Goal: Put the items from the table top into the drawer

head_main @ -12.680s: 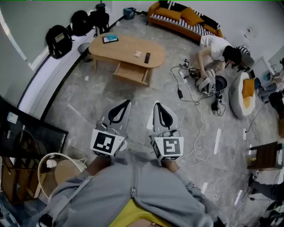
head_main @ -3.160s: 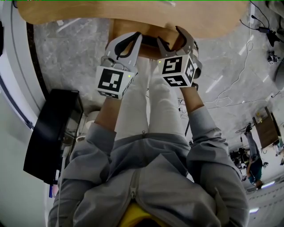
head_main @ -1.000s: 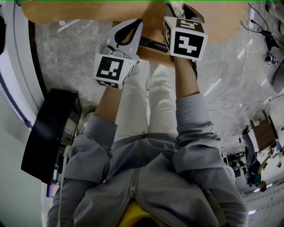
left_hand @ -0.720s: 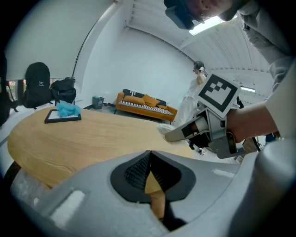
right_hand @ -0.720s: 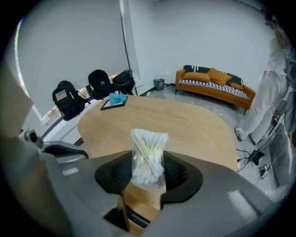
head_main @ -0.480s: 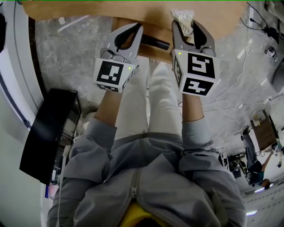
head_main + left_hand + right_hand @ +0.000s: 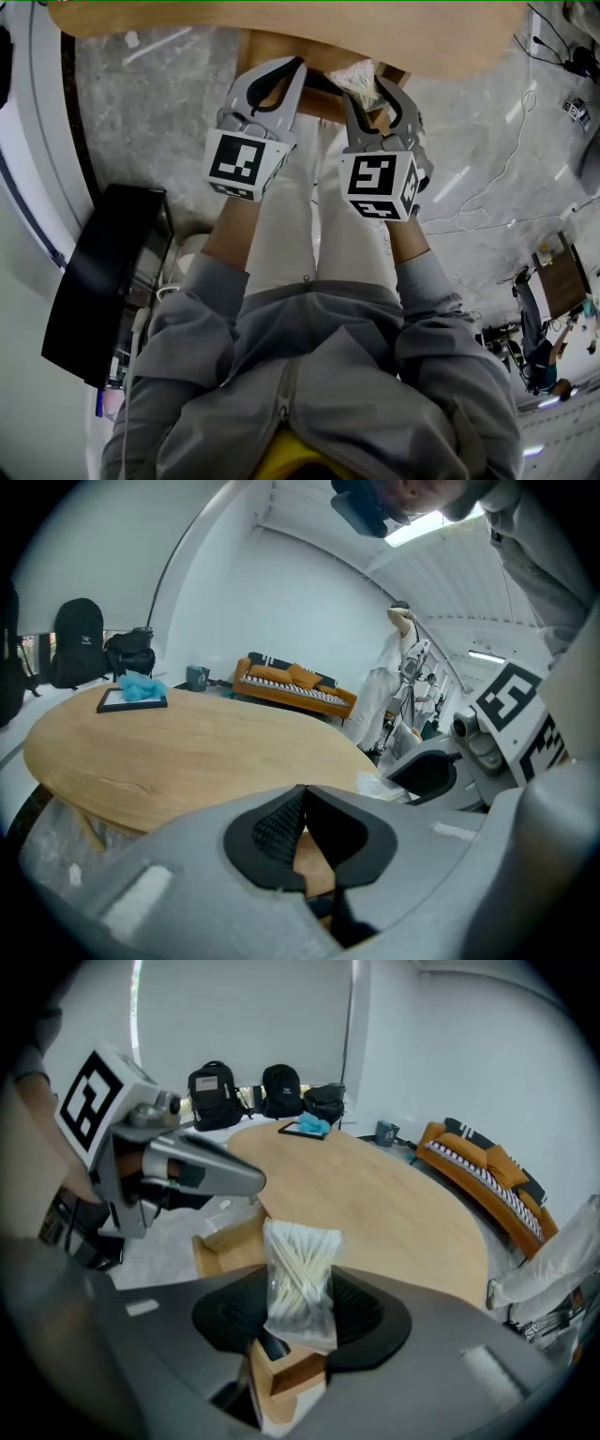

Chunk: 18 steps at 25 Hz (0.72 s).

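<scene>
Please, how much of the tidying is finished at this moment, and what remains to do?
Done: the drawer is open, and one dark item seems to lie in it. In hand: the right gripper holds a bag of cotton swabs over the drawer; the left gripper is shut and empty. Left: release the bag, then fetch the tablet and the blue thing on it from the table.

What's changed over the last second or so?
The right hand-held gripper, still shut on the bag of cotton swabs, moved from over the table back toward the person, above the open drawer. The left hand-held gripper stayed shut and empty by the drawer.
</scene>
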### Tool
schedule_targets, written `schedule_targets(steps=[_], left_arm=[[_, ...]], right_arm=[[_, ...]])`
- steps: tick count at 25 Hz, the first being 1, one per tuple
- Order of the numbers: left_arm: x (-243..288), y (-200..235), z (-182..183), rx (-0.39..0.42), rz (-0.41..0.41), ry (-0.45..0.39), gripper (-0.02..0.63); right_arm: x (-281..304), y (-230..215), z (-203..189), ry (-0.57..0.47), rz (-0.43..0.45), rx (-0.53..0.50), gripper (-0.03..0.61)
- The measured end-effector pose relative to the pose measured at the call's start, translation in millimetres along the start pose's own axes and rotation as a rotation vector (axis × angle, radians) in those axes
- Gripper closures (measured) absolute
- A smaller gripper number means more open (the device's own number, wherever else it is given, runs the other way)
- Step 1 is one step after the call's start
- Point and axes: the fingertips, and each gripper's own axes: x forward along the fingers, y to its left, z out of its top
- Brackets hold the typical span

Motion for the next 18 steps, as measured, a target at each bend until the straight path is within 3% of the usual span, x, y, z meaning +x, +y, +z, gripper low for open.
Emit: schedule_targets(steps=[11, 18], left_arm=[[1.8, -0.8, -29.5, -0.024, -0.001, 0.041, 0.607], [4.8, 1.7, -48.8, -0.042, 0.000, 0.060, 0.607]], right_arm=[[79.1, 26.3, -86.8, 0.179, 0.076, -0.099, 0.407], [119.5, 28.8, -113.6, 0.264, 0.108, -0.107, 0.407]])
